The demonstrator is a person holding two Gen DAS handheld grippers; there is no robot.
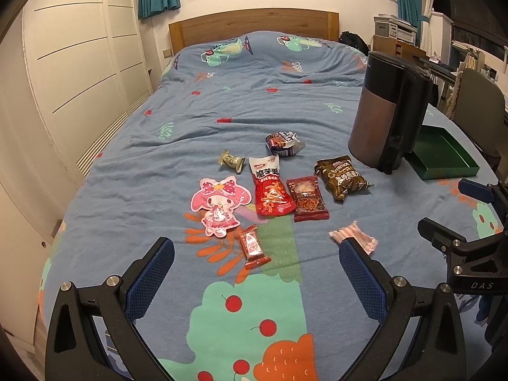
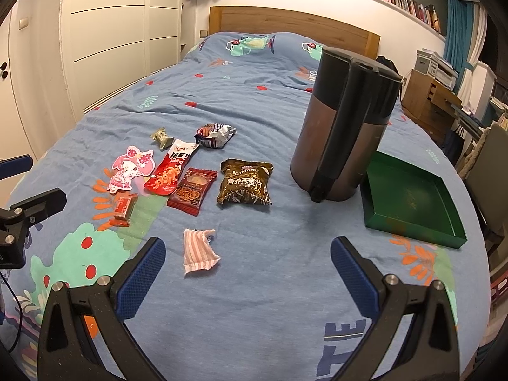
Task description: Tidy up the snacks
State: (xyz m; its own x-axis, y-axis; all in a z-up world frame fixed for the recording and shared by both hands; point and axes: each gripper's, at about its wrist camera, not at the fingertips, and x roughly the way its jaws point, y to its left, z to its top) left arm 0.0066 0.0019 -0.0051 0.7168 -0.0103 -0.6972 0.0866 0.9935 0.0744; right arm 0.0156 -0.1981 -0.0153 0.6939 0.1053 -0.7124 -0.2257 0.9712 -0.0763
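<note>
— Grippers?
— Left gripper point(image 1: 256, 265) and right gripper point(image 2: 247, 262) both spread wide, empty, above the bed point(image 2: 254, 301).
— Snacks?
— Eight packets point(image 2: 190, 195) mid-bed — one green tray point(image 2: 412, 203) at the right edge, beside one jug point(image 2: 336, 139).

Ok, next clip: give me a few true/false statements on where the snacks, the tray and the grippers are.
1. The green rectangular tray holds snacks. False: it holds none.
2. The dark brown oat-flake packet lies on the blue patterned bedspread. True.
3. The right gripper grips the pink-striped wrapper. False: its fingers are open, holding nothing.
4. The tall brown-and-black cylindrical container stands upright beside the tray. True.
5. The left gripper is open. True.
</note>
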